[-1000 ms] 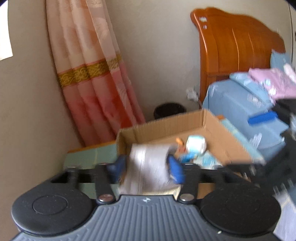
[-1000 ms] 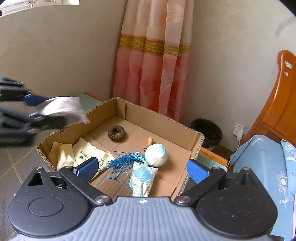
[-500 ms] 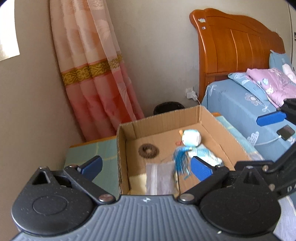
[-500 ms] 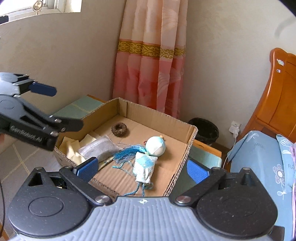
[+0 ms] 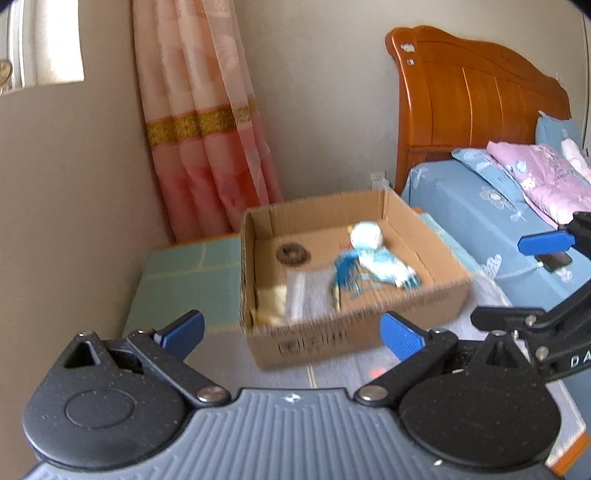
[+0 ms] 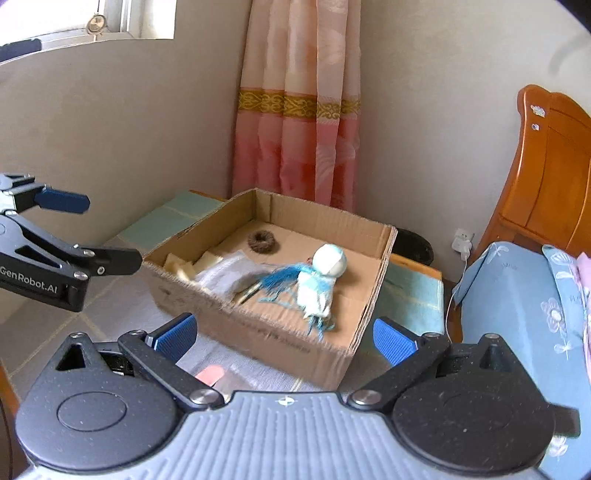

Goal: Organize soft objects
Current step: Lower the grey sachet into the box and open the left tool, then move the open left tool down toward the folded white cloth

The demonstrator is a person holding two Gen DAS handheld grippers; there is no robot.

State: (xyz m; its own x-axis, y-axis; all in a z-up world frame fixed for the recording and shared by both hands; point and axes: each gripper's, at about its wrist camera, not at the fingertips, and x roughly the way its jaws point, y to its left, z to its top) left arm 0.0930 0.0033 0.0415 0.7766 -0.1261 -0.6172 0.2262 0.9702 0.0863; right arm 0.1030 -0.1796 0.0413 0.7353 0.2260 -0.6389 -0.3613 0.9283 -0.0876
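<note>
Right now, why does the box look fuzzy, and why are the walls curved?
Left wrist view: the cardboard box and doll are smeared by motion blur. Right wrist view: sharper, with soft daylight from the window. Both: fisheye lenses bend the straight walls and edges.

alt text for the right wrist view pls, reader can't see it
An open cardboard box holds a pale blue doll, a grey cloth, yellow cloths and a brown ring. The right gripper hangs open before it, empty; the left gripper, also open, shows at the left edge.
</note>
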